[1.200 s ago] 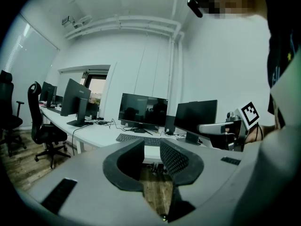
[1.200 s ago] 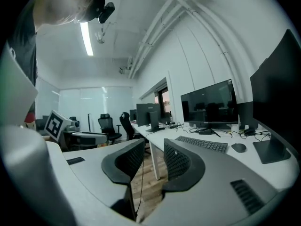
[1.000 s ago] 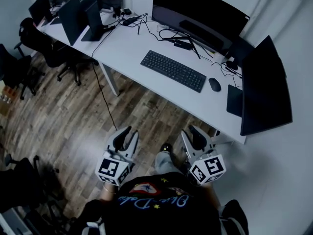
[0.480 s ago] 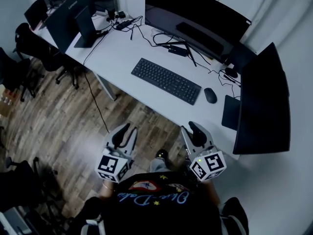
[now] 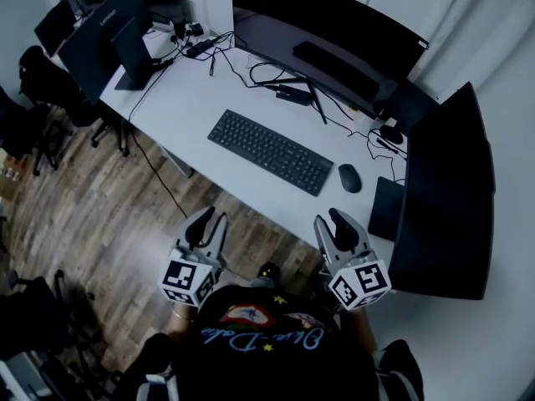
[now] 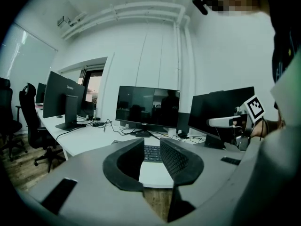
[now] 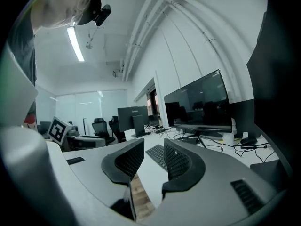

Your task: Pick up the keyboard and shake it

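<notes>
A black keyboard (image 5: 269, 151) lies flat on the white desk (image 5: 196, 98), in front of a wide dark monitor (image 5: 322, 36). My left gripper (image 5: 206, 223) hangs over the wooden floor short of the desk's near edge, jaws apart with nothing between them. My right gripper (image 5: 339, 227) is level with it, by the desk's front edge, also open and empty. The left gripper view shows the keyboard (image 6: 151, 153) through the gap of the left gripper (image 6: 151, 150). In the right gripper view the keyboard (image 7: 159, 155) lies ahead of the right gripper (image 7: 154, 155).
A black mouse (image 5: 349, 177) sits right of the keyboard, with a dark pad (image 5: 385, 208) beyond it. A second monitor (image 5: 447, 199) stands at the right end, another (image 5: 104, 32) at the left. Cables (image 5: 251, 65) trail across the back. Office chairs (image 5: 46, 82) stand at the left.
The desk and keyboard have shifted down and left in the head view as the person comes closer. Both grippers stay open and empty, now nearer the desk's front edge.
</notes>
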The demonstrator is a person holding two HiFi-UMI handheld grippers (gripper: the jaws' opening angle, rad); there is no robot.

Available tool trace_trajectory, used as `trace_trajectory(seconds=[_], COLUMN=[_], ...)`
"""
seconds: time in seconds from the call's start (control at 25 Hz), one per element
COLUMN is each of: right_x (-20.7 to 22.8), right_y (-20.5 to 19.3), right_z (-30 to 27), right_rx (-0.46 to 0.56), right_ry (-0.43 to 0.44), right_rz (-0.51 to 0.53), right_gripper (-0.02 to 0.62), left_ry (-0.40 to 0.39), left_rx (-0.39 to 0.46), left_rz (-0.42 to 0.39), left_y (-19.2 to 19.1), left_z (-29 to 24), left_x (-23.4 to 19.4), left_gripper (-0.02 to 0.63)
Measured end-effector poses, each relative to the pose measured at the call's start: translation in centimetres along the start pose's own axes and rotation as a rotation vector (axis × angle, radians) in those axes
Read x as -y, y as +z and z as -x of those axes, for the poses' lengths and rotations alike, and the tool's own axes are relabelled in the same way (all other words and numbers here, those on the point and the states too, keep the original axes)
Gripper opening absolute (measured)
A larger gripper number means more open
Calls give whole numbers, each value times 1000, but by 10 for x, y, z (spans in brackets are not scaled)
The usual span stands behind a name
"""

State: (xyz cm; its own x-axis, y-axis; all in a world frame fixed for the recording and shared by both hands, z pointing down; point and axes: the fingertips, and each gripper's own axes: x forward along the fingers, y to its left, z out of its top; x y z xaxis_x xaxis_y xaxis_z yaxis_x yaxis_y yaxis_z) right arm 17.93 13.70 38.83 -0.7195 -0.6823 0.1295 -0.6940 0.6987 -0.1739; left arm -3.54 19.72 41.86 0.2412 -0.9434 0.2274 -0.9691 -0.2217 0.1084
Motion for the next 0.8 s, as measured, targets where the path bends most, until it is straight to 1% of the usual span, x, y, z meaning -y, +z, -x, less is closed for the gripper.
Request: trace_trajectory(seconds=[0.24, 0.36, 0.48, 0.6, 0.8], right_x=[20, 28, 38, 51, 66], right_y=[0, -6, -7, -4, -3], right_z=[-9, -11, -16, -22, -38], right_rx=[15, 7, 5, 4, 1], right_ry=[-5, -16, -33, -63, -130], right_rz=[-45, -67, -76, -75, -93], right_gripper=[123, 123, 124, 124, 126], left_ry=[-3, -2, -12, -20, -59], left_rx=[-47, -49, -53, -54, -106], left_rz=[0, -14, -1, 1, 5], left_y=[7, 7, 5, 2, 2], left_z=[-18, -27, -42, -62, -94], left_x=[0, -4, -10, -20, -42], left_gripper=[81, 81, 81, 80, 81])
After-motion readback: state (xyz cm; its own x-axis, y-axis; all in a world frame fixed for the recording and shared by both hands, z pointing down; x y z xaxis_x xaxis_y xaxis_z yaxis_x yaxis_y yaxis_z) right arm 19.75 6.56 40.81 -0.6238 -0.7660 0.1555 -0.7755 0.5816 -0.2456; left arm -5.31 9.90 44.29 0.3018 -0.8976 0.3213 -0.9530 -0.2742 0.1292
